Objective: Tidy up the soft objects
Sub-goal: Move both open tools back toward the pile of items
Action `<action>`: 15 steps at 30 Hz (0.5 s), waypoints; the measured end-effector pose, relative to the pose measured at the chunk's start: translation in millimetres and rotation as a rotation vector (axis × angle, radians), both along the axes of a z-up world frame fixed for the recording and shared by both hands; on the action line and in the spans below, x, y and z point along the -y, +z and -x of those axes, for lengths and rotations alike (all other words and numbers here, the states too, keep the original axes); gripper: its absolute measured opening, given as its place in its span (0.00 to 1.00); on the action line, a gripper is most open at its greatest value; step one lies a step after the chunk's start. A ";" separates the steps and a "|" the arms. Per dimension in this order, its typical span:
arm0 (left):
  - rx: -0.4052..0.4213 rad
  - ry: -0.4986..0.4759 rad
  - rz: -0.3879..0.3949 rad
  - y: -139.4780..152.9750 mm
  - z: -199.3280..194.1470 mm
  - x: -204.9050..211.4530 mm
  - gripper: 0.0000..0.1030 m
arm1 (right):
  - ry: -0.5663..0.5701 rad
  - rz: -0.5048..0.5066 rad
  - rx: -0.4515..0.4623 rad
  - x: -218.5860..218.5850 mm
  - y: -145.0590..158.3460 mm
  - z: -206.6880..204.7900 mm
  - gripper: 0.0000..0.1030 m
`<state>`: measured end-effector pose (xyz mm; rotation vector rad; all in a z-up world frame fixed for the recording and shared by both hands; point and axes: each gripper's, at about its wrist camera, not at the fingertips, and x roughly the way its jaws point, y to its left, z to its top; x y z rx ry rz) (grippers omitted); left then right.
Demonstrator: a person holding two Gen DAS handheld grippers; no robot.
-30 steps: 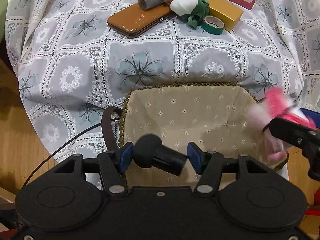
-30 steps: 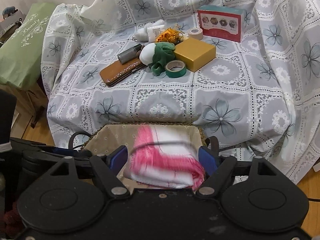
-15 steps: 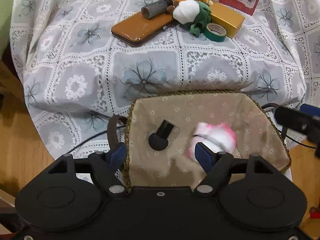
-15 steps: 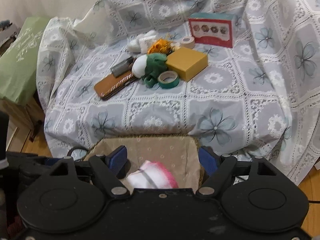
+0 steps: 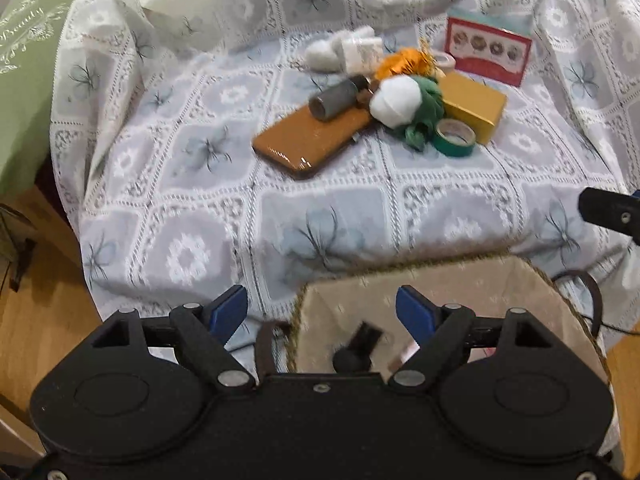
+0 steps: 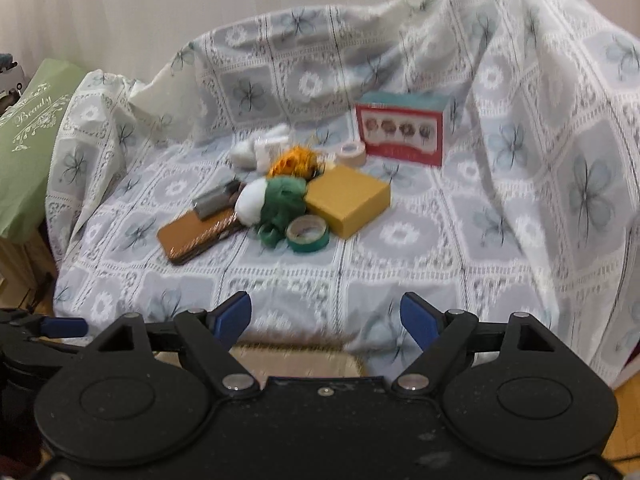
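A beige fabric-lined basket [image 5: 472,280] stands on the floor in front of the covered sofa. A black microphone-like object [image 5: 356,350] lies inside it, beside a sliver of the pink and white cloth [image 5: 408,354]. My left gripper [image 5: 322,308] is open and empty above the basket's left edge. My right gripper [image 6: 326,316] is open and empty above the basket's far rim [image 6: 292,350]. On the sofa lie a white soft ball [image 6: 251,202], a green cloth [image 6: 282,204], an orange fluffy thing [image 6: 294,162] and a white plush [image 6: 258,148].
Also on the sofa: a brown wallet [image 6: 198,234], a grey cylinder [image 6: 212,202], a green tape roll [image 6: 307,234], a yellow box [image 6: 347,200], a beige tape roll [image 6: 351,153] and a red picture box [image 6: 402,130]. A green cushion [image 6: 28,140] sits left.
Both grippers opened and dropped their loads into the basket: the left the black object, the right the pink and white cloth. Both then lifted and tilted up toward the sofa.
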<state>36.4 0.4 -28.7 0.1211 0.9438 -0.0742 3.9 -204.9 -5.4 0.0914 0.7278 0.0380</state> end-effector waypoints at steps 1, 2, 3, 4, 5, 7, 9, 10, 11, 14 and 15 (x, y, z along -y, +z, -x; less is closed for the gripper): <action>0.008 0.008 -0.001 0.2 -3.7 -0.9 0.77 | -0.009 0.016 0.018 0.9 -0.6 -4.2 0.80; 0.014 0.016 -0.003 0.1 -7.4 -2.5 0.77 | -0.018 0.029 0.030 2.0 -1.6 -7.9 0.80; 0.023 0.026 -0.006 -0.4 -11.5 -4.6 0.77 | -0.026 0.041 0.042 3.2 -3.4 -12.0 0.80; 0.032 0.038 -0.012 -1.3 -15.5 -6.9 0.78 | -0.036 0.060 0.050 4.2 -6.0 -17.3 0.80; 0.042 0.052 -0.019 -2.0 -19.0 -9.5 0.78 | -0.045 0.077 0.054 5.4 -8.4 -22.2 0.80; 0.061 0.080 -0.039 -4.8 -26.9 -14.6 0.80 | -0.062 0.116 0.061 7.0 -14.9 -32.8 0.80; 0.071 0.105 -0.052 -8.7 -34.6 -20.0 0.82 | -0.075 0.153 0.060 7.5 -23.0 -42.5 0.80; 0.074 0.118 -0.058 -11.4 -38.5 -22.6 0.82 | -0.080 0.169 0.059 6.7 -26.9 -45.6 0.80; 0.077 0.133 -0.069 -14.0 -42.1 -25.0 0.82 | -0.083 0.182 0.056 6.4 -31.1 -49.1 0.80; 0.093 0.163 -0.108 -22.4 -48.4 -28.9 0.82 | -0.093 0.218 0.035 5.3 -44.7 -58.5 0.80; 0.096 0.166 -0.118 -25.3 -50.5 -29.6 0.82 | -0.093 0.221 0.026 5.1 -48.8 -60.5 0.80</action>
